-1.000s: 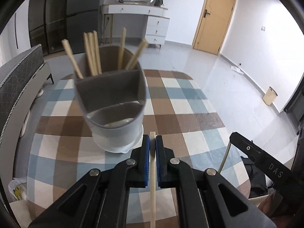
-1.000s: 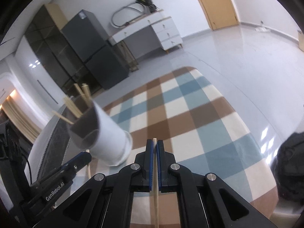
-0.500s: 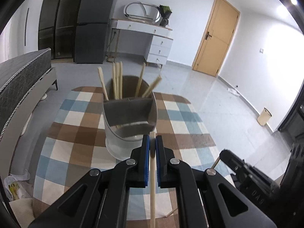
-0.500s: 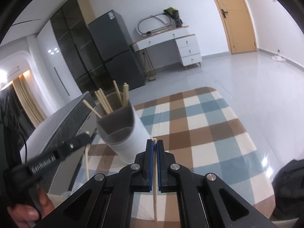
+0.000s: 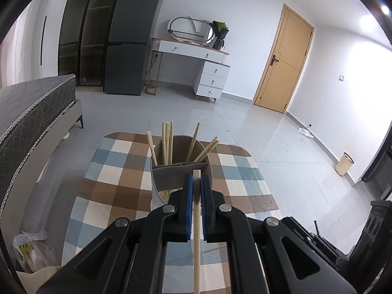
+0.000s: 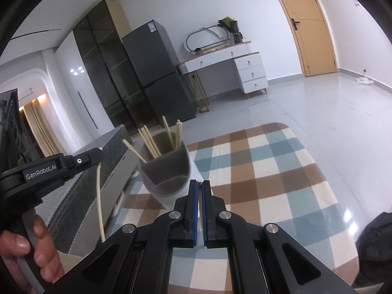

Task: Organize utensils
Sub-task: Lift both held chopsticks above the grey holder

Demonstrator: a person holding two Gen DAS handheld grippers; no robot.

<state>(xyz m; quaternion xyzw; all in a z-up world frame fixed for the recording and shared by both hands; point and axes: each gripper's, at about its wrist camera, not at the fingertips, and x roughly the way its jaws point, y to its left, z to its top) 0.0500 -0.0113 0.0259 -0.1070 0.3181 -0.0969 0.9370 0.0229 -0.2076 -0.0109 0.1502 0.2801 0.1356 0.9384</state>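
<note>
One grey holder (image 5: pixel 169 178) carries about seven chopsticks (image 5: pixel 167 142); two grippers (image 5: pixel 195 183) each clamp one chopstick (image 5: pixel 196 232).

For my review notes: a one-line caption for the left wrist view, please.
Left gripper shut on a wooden chopstick, poised before the divided grey utensil holder already holding several chopsticks.

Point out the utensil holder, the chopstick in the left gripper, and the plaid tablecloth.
utensil holder (image 5: pixel 169 178), left wrist view, on its grey front wall.
chopstick (image 5: pixel 196 220), left wrist view, on its shaft between the blue pads.
plaid tablecloth (image 6: pixel 276 171), right wrist view, on a bare checked patch right of the holder.
</note>
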